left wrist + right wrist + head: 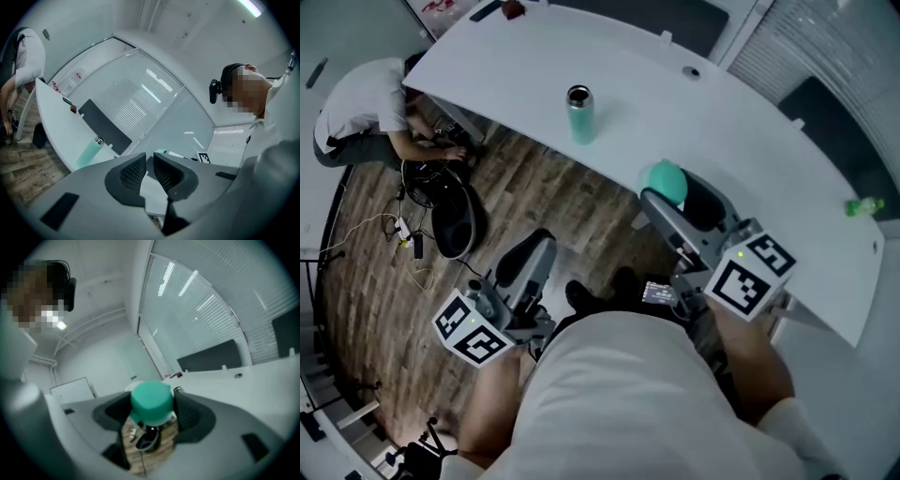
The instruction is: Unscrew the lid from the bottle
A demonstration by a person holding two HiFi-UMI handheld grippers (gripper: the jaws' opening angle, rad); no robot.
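The jaws of the right gripper (152, 408) are closed on the green lid (150, 399); it is gripped from both sides by the pads and is held in the air, clear of the table (694, 122). The jaws of the left gripper (150, 169) are set nearly together, with only a narrow gap, and nothing is held between them. Both grippers are held near the body, well apart from the bottle (580, 117). The bottle is seen upright on the table with a bare metal rim and a dark open mouth, and no lid is fitted.

The unscrewing is therefore judged complete: the lid is off and separated from the bottle. At most, the lid is left to be set down and released. The bottle is gripped by neither gripper.
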